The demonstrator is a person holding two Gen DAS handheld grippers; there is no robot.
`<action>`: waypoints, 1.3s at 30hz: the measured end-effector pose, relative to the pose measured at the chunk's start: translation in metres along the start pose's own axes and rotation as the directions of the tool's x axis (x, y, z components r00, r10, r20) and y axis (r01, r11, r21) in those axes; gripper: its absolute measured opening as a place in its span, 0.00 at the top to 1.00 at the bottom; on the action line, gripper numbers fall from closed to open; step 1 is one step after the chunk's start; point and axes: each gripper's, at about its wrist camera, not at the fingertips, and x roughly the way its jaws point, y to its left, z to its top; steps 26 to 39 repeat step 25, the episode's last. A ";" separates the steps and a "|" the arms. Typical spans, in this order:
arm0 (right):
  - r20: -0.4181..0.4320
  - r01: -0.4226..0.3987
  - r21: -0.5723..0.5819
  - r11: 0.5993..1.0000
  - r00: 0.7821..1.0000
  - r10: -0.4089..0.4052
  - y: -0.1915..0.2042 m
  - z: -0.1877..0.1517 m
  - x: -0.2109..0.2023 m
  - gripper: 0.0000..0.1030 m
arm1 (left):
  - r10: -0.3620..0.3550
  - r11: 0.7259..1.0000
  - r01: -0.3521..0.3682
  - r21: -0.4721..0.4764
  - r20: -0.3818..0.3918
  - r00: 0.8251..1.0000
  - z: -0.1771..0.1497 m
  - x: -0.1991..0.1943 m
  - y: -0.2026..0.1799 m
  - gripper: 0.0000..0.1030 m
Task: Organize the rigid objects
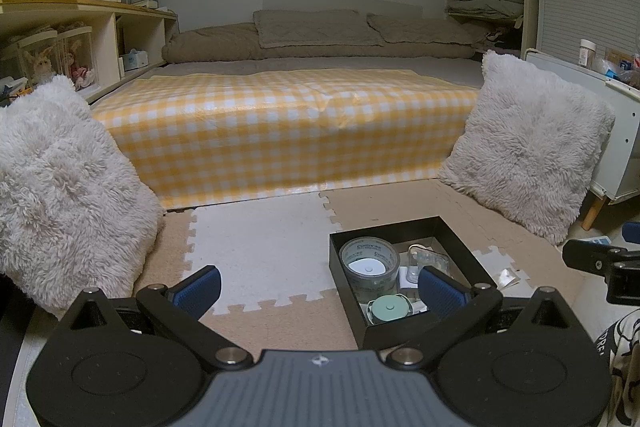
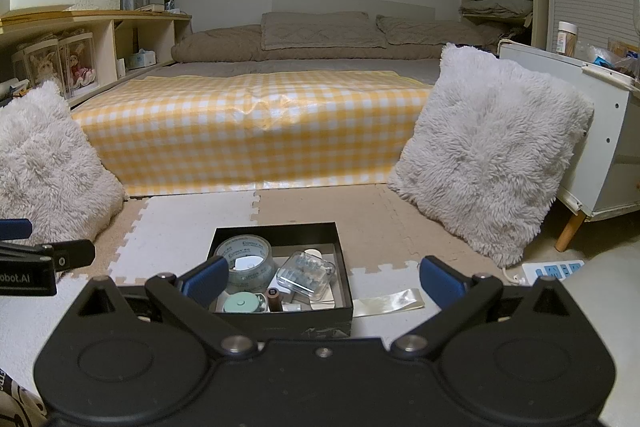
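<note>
A black open box (image 1: 456, 239) (image 2: 344, 259) sits on the foam floor mat. Inside it lie a roll of clear tape (image 1: 369, 259) (image 2: 245, 259), a clear plastic case (image 2: 306, 271) (image 1: 430, 259), a mint green round item (image 1: 390, 309) (image 2: 241, 305) and a small brown cylinder (image 2: 273, 299). My left gripper (image 1: 320, 289) is open, hovering just left of the box with its right finger over the box's near corner. My right gripper (image 2: 322, 285) is open too, spanning the box's near side. Nothing is held between either pair of fingers.
Two fluffy white cushions (image 1: 60, 211) (image 2: 492, 155) lean at either side of a bed with a yellow checked cover (image 2: 256, 131). A white cabinet (image 2: 600, 135) stands at the right, shelves (image 2: 100, 43) at the left. A power strip (image 2: 554, 271) and a shiny strip (image 2: 388, 301) lie on the floor.
</note>
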 end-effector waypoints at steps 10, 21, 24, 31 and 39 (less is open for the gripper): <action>0.001 0.000 0.000 1.000 1.000 0.000 0.002 0.000 0.000 0.00 | 0.002 1.000 -0.002 0.001 0.001 1.000 0.000 0.000 0.000 0.00; 0.001 0.000 0.001 1.000 1.000 0.000 0.001 0.000 0.000 0.00 | 0.010 1.000 -0.010 -0.005 0.004 1.000 0.001 -0.002 0.002 0.00; 0.001 0.000 0.001 1.000 1.000 0.000 0.000 0.000 0.000 0.00 | 0.011 1.000 -0.011 -0.006 0.005 1.000 0.001 -0.002 0.003 0.00; 0.001 -0.001 0.002 1.000 1.000 0.001 0.001 0.000 0.000 0.00 | 0.011 1.000 -0.011 -0.005 0.004 1.000 0.001 -0.002 0.003 0.00; 0.001 -0.001 0.002 1.000 1.000 0.001 0.001 0.000 0.000 0.00 | 0.011 1.000 -0.011 -0.005 0.004 1.000 0.001 -0.002 0.003 0.00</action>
